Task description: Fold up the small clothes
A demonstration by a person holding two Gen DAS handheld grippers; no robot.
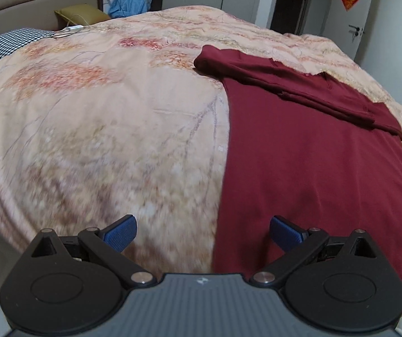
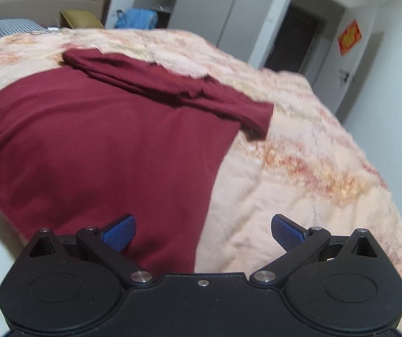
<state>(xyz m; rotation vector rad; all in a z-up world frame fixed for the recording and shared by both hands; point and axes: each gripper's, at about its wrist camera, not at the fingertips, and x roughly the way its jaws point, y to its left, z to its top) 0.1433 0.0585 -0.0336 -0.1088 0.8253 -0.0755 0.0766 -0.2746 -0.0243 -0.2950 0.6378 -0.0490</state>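
A dark red shirt (image 1: 313,146) lies flat on the bed, its sleeves folded across the top in a band (image 1: 285,84). In the left wrist view it fills the right half. My left gripper (image 1: 203,234) is open and empty above the shirt's near left corner, its right pad (image 1: 285,231) over the red cloth. In the right wrist view the shirt (image 2: 102,140) fills the left half. My right gripper (image 2: 203,233) is open and empty above the shirt's near right edge, its left pad (image 2: 119,231) over the cloth.
The bed has a peach floral quilt (image 1: 102,112). At the head are a checked pillow (image 1: 9,43), an olive cushion (image 1: 80,14) and a white cable. A blue bag (image 1: 130,1) stands behind. A dark doorway (image 2: 293,42) and a white door are at the far right.
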